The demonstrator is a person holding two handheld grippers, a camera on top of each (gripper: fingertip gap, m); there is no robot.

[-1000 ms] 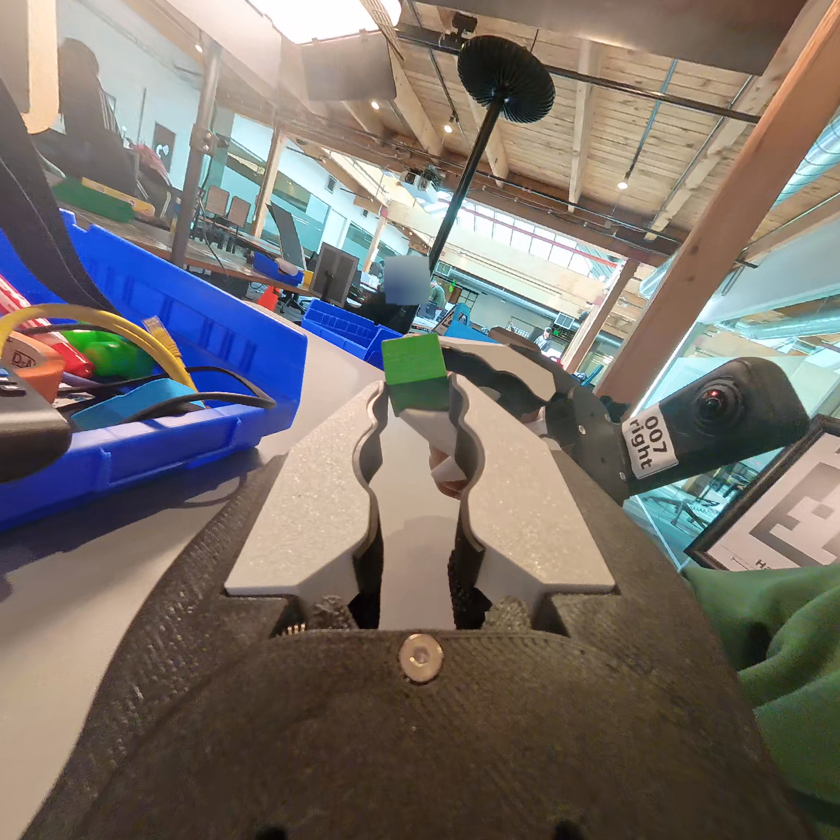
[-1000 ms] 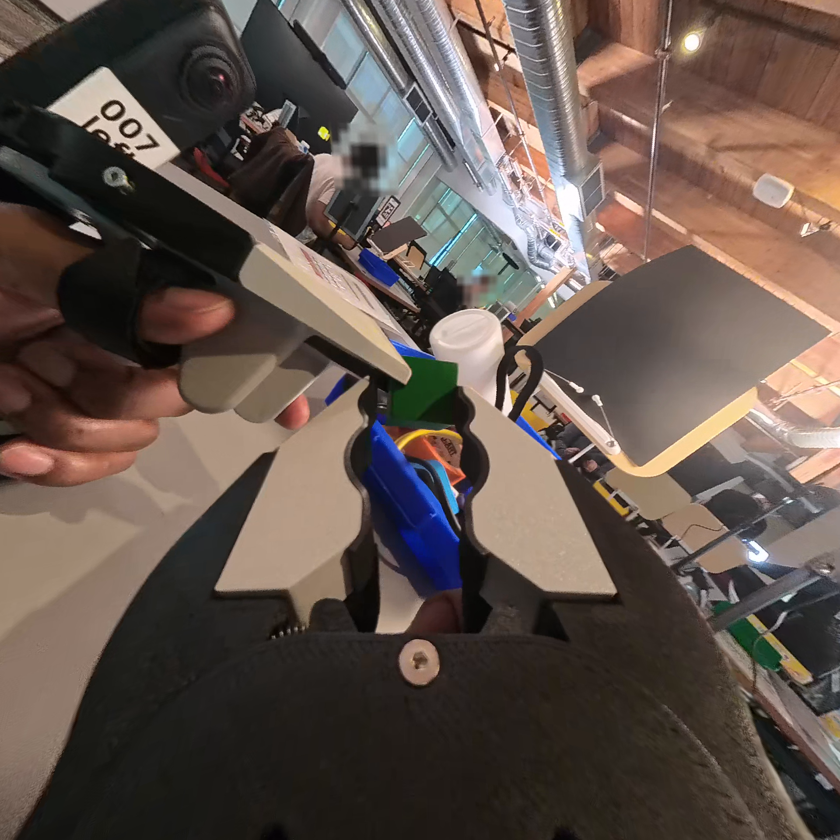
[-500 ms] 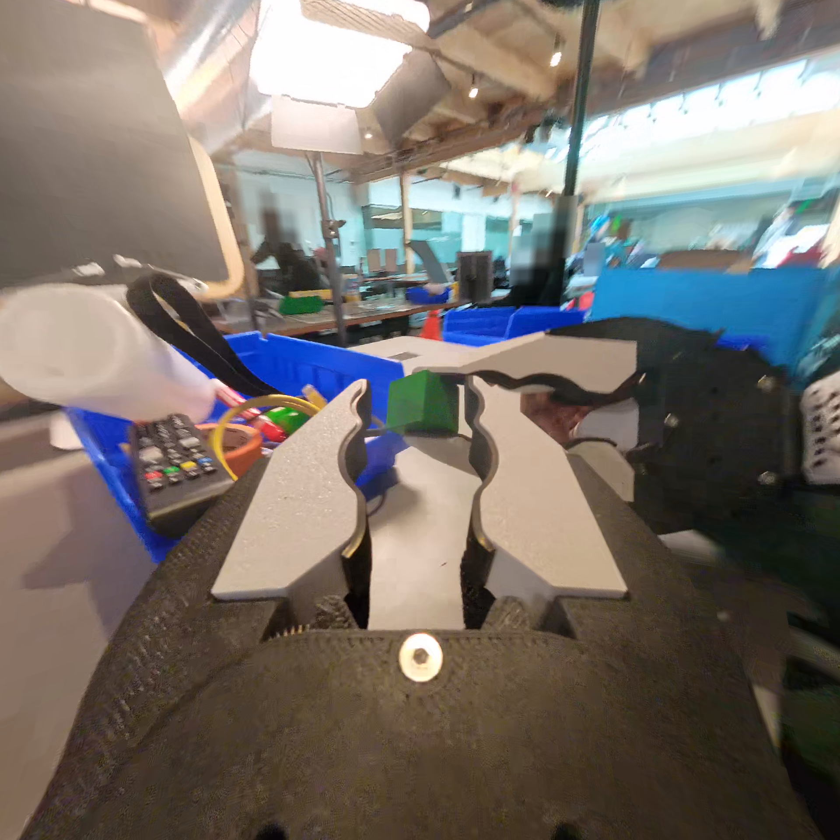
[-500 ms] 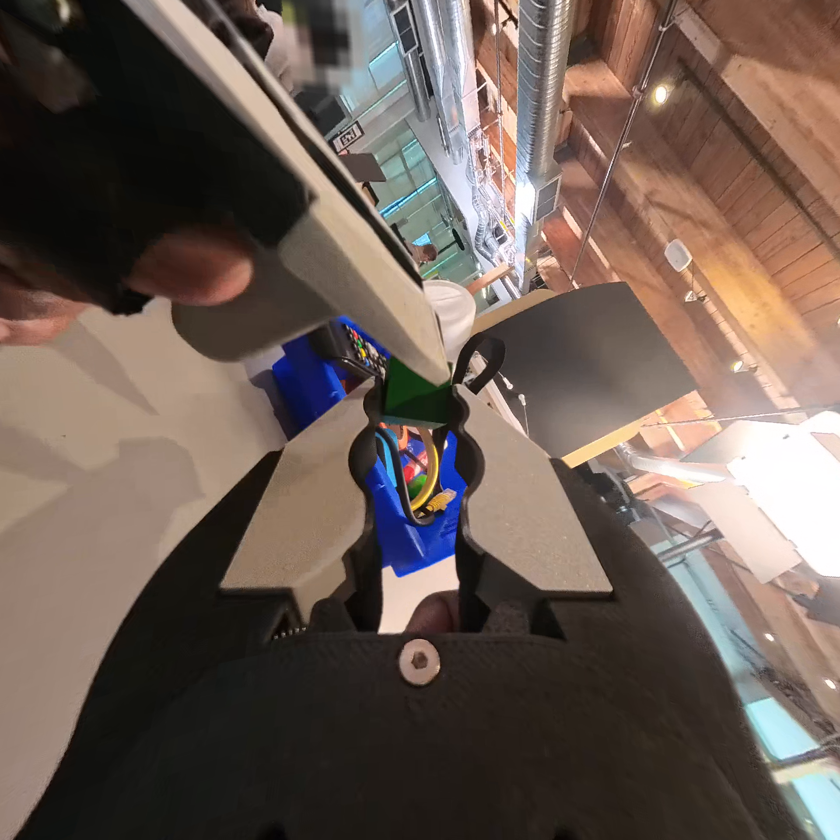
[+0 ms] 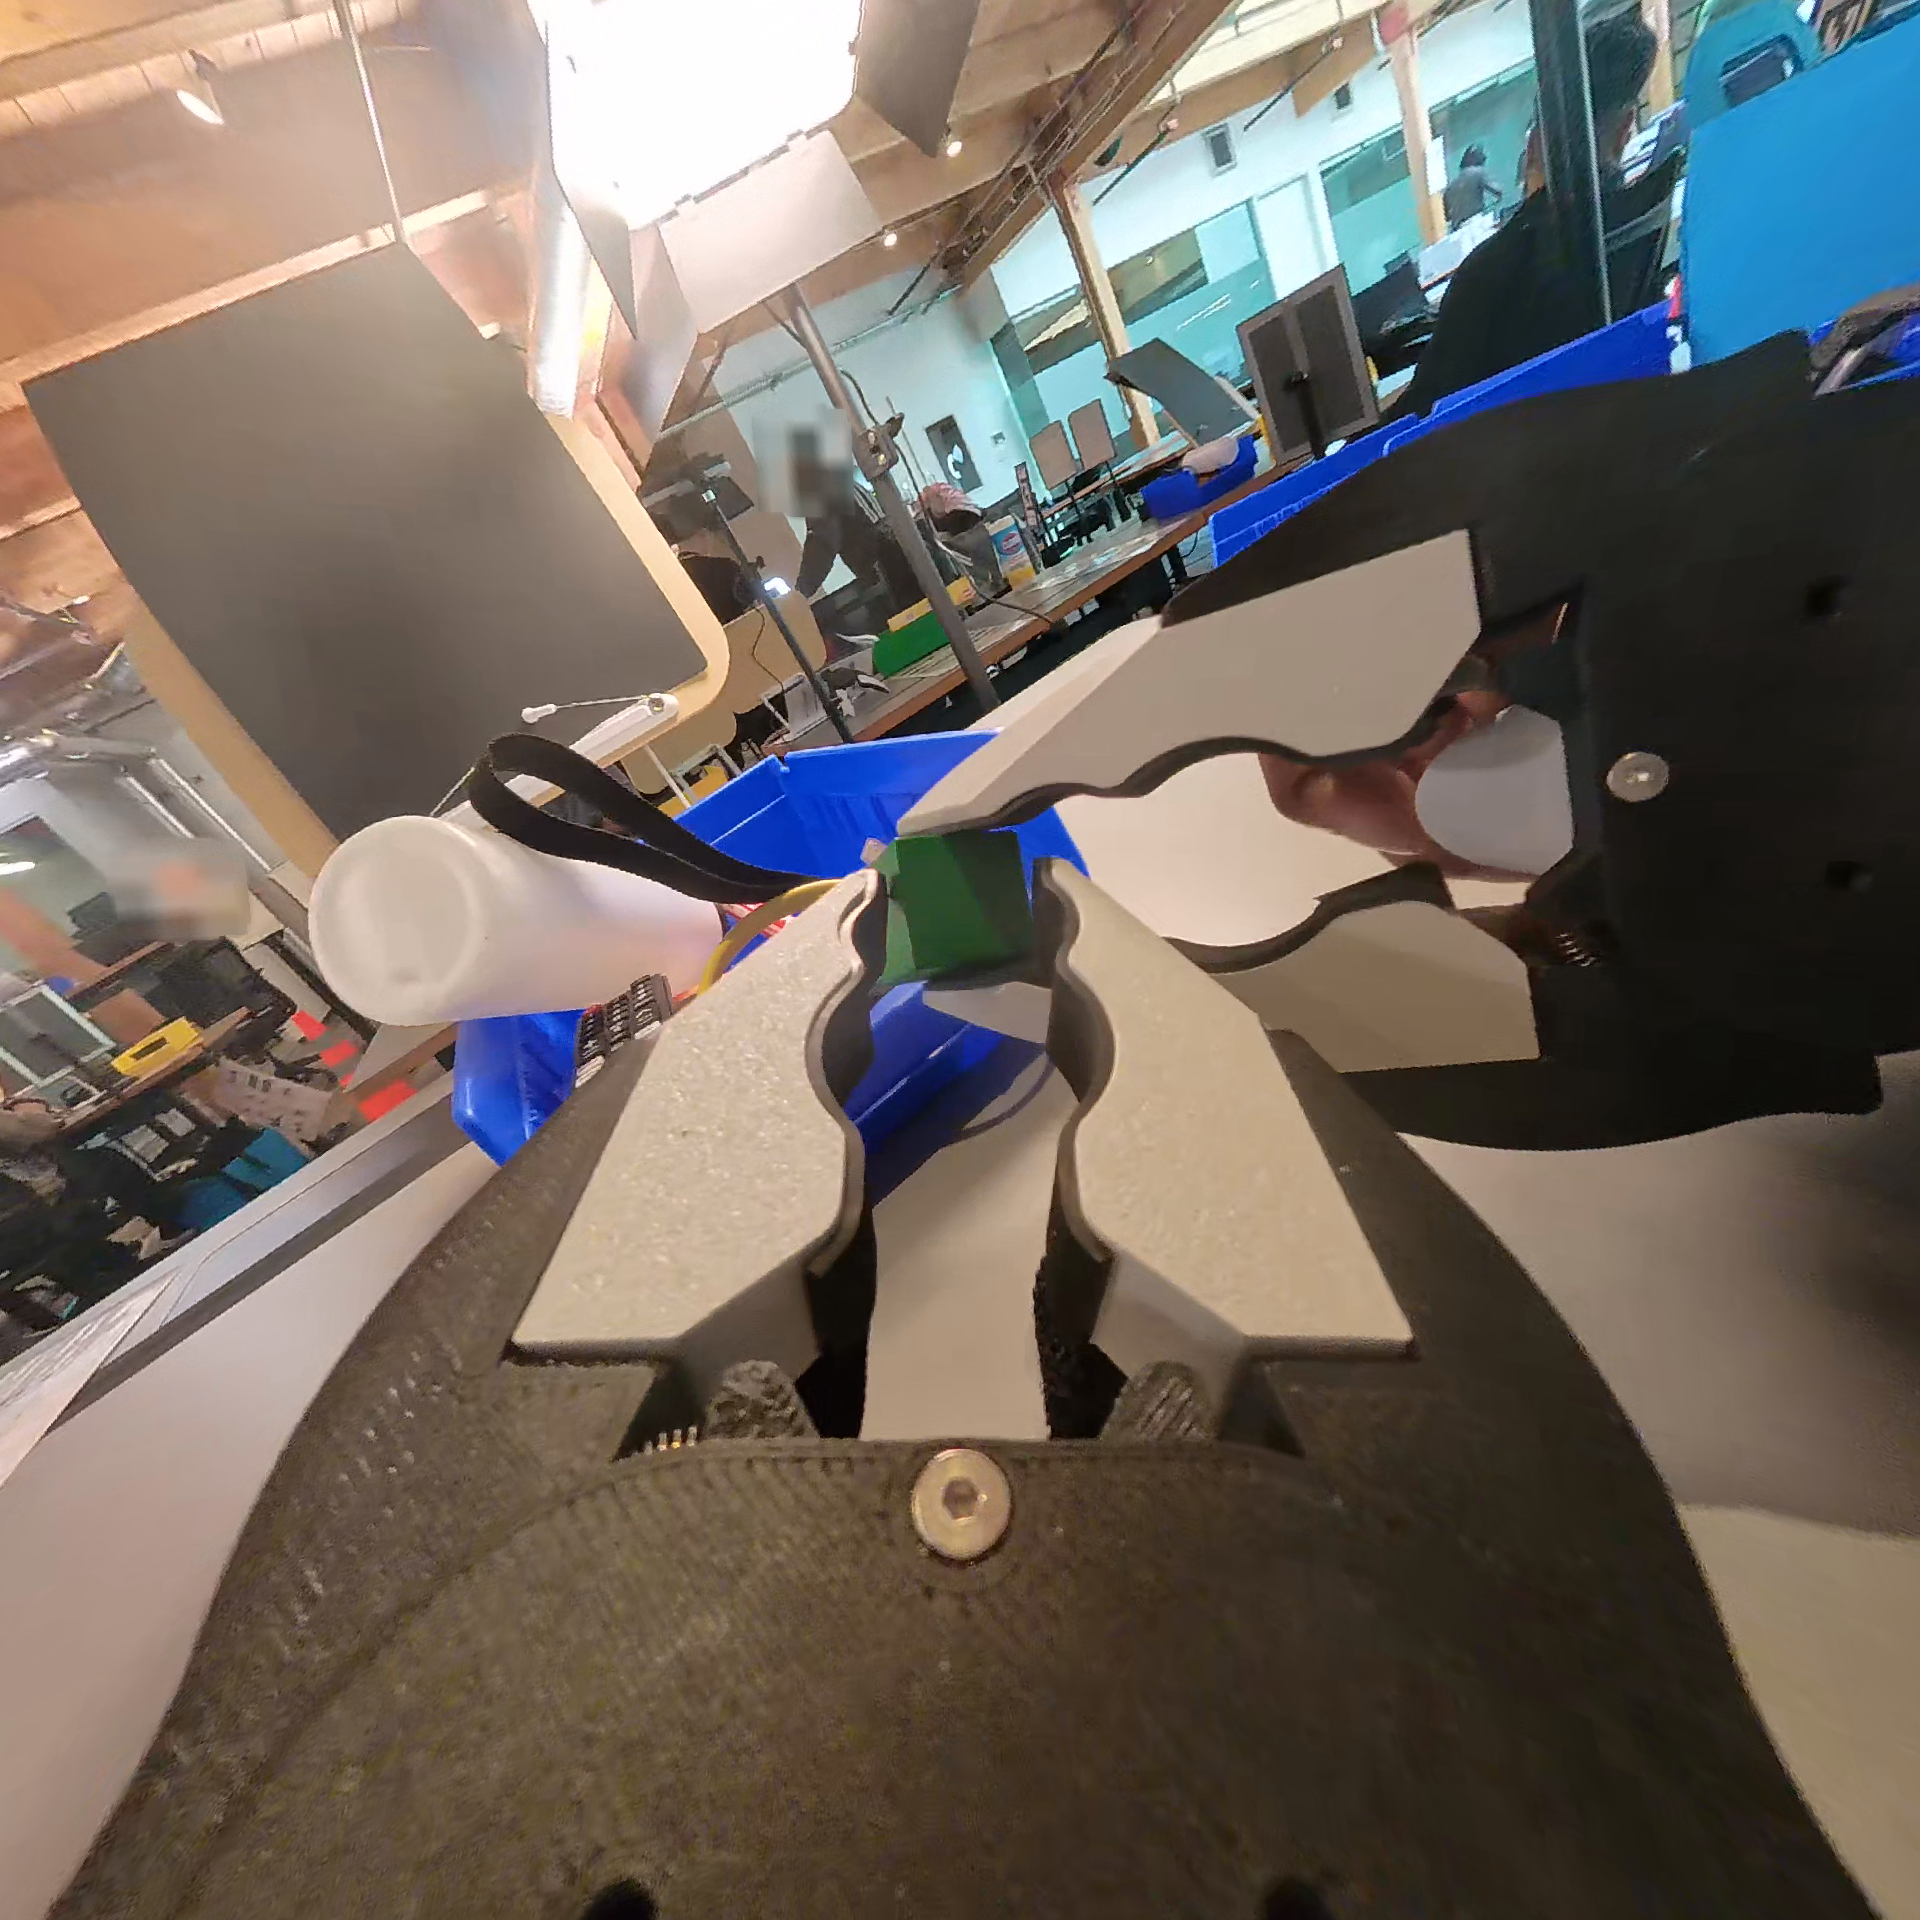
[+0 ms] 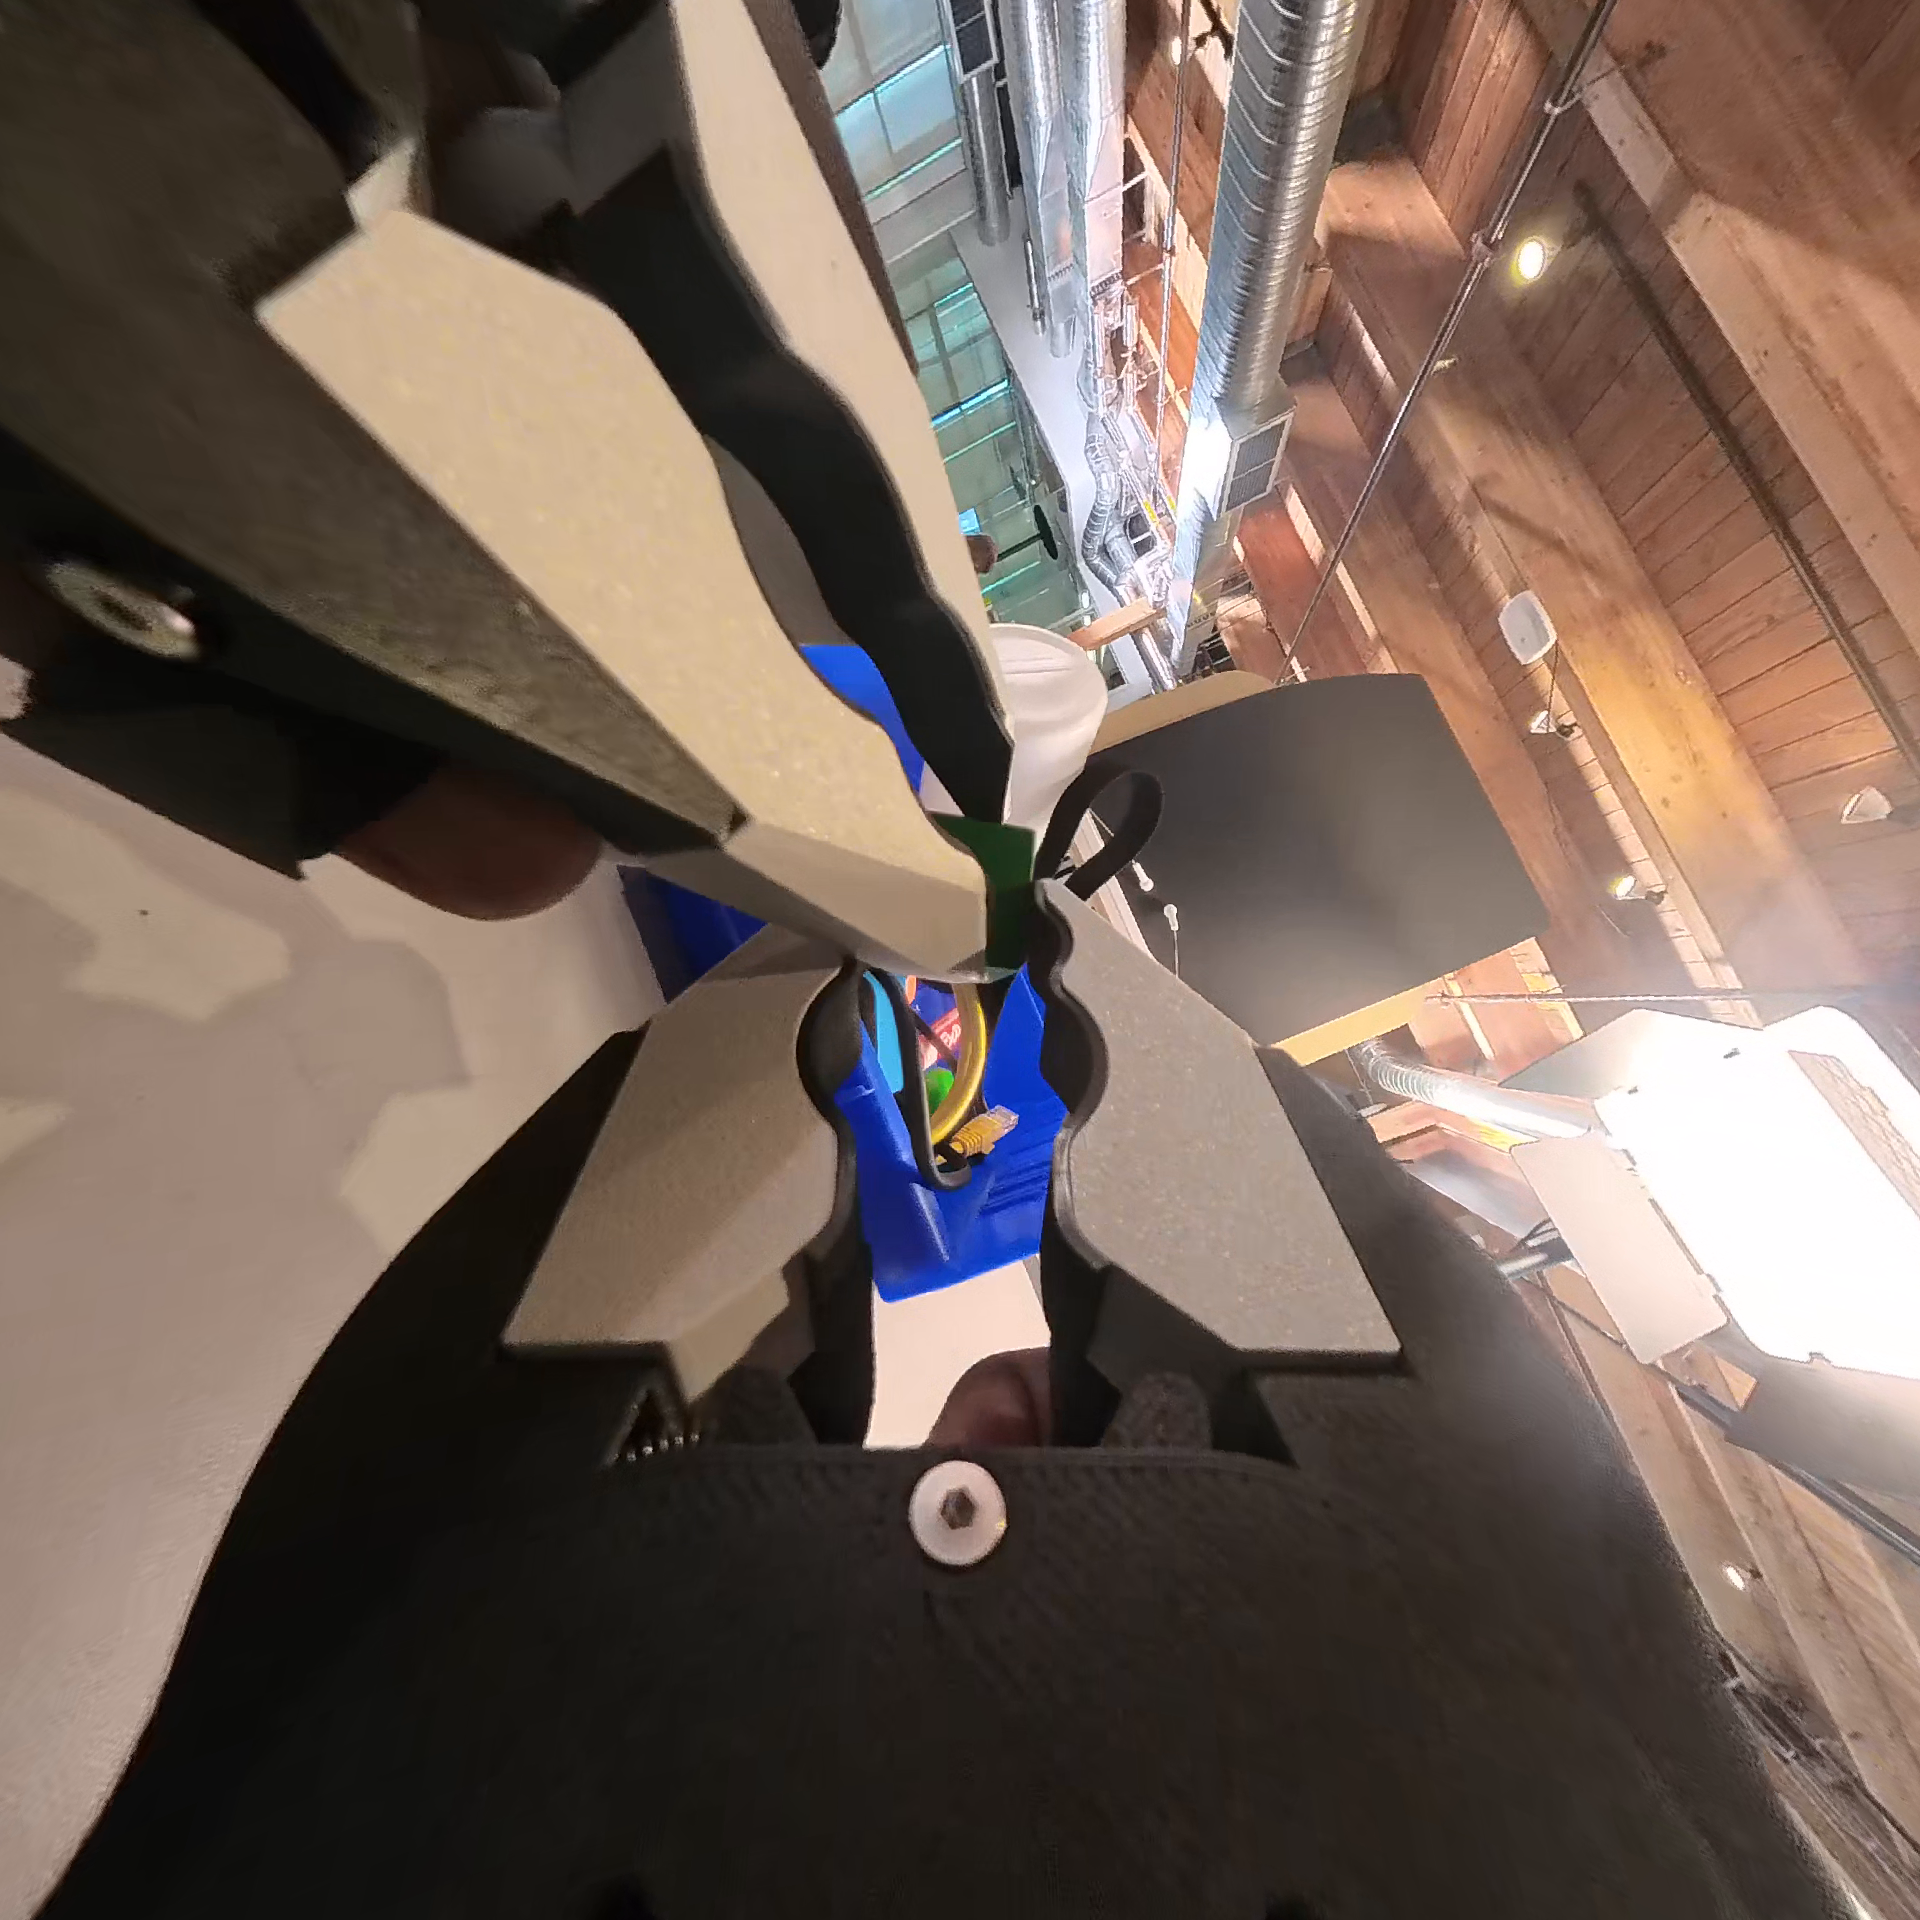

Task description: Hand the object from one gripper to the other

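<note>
A small green block [image 5: 951, 920] is held above the table between both grippers. My right gripper [image 6: 940, 925] is shut on it. In the left wrist view its grey fingers [image 5: 1247, 686] come in from the right and clamp the block from above and below. My left gripper [image 5: 958, 885] is slightly open, with a fingertip close on each side of the block and a thin dark gap on the right side. In the right wrist view the left gripper's fingers [image 6: 582, 540] hide most of the block [image 6: 1006, 868].
A blue bin [image 5: 935, 1049] of cables and a remote stands just beyond the grippers. A white bottle [image 5: 468, 925] with a black strap lies across it. A grey tabletop [image 5: 1714, 1299] lies below. A hand [image 6: 468, 852] holds the left gripper. More blue bins [image 5: 1455, 457] stand further back. Both grippers' tips are close together, under 4 cm apart.
One second ago my left gripper held the block and the right stood open around it. The right then shut on it and the left loosened. Both grippers have swung round over the bin.
</note>
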